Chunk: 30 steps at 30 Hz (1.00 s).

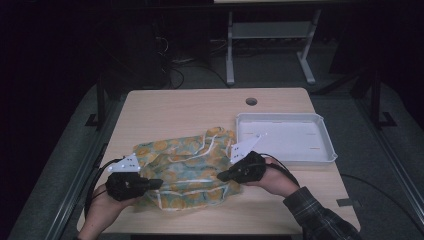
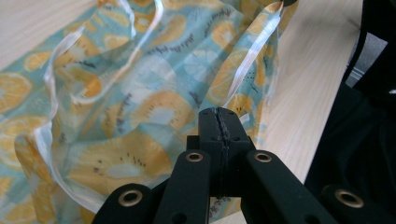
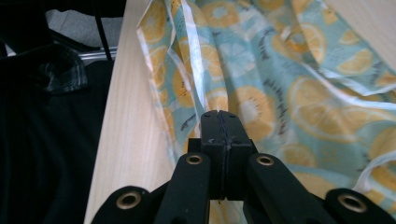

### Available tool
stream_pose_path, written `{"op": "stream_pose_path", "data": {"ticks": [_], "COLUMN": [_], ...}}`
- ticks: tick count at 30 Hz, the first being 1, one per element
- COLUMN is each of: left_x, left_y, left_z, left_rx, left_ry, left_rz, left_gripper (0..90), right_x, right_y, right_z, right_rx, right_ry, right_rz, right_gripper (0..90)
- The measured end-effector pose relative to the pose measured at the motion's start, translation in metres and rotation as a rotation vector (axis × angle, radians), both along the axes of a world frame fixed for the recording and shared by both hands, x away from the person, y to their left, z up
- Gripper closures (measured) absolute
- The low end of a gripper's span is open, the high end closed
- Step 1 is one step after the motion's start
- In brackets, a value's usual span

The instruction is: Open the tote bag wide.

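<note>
Lying crumpled on the pale wood-grain table (image 1: 190,107), a thin, soft fabric piece (image 1: 187,167) is seen, teal w/ orange citrus-slice print & glossy white ribbon trim along its hems. Loose ties are curled over its upper part; folds & wrinkles run across the whole surface. It is placed at the table's centre-front, btwn both hands.

The left gripper (image 1: 155,183) is pressed together on the cloth's near-left edge; in the left gripper view its black jaws are shown meeting flat w/ the fabric (image 2: 140,112) pinched at the seam. The right gripper (image 1: 223,176) is likewise clamped on the near-right edge, and in the right gripper view the cloth (image 3: 280,93) is seen draped up from the closed jaws, slightly lifted off the wood. Both grippers are matte black plastic w/ brass-coloured pivot rings.

A shallow white rectangular tray (image 1: 327,142), rounded corners, low walls, is set just beside the cloth's far-right corner; whether they touch cannot be told. A round cable hole (image 1: 251,101) is cut near the far edge. Bare tabletop is left open beyond the cloth & at far left; the near edge is close to the hem.
</note>
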<state>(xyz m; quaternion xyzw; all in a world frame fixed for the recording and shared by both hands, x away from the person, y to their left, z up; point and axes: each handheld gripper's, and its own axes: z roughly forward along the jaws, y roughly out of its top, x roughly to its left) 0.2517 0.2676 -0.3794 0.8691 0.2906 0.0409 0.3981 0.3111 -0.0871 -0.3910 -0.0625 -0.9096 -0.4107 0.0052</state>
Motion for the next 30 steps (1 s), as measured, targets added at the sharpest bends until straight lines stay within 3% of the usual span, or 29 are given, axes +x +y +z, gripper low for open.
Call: {"op": "stream_pose_path", "data": {"ticks": [13,20,30], "left_x": [-0.015,-0.019,-0.017], "left_y": [-0.006,-0.013,-0.022], "left_z": [-0.019,-0.033,-0.053], "left_rx": [0.045,0.09,0.209], "left_ry": [0.067,0.118,0.159], "left_rz": [-0.033,-0.05,-0.085], "left_gripper": [89.4,89.3,88.5], "right_x": [-0.012,-0.016,-0.016], "right_y": [0.003,0.009,0.02], "right_z": [-0.018,-0.033,-0.051], "right_rx": [-0.055,-0.119,-0.202], "right_ry": [0.027,0.052,0.057], "right_rz": [0.043,0.068,0.091], "right_gripper": [88.8,88.8,88.8]}}
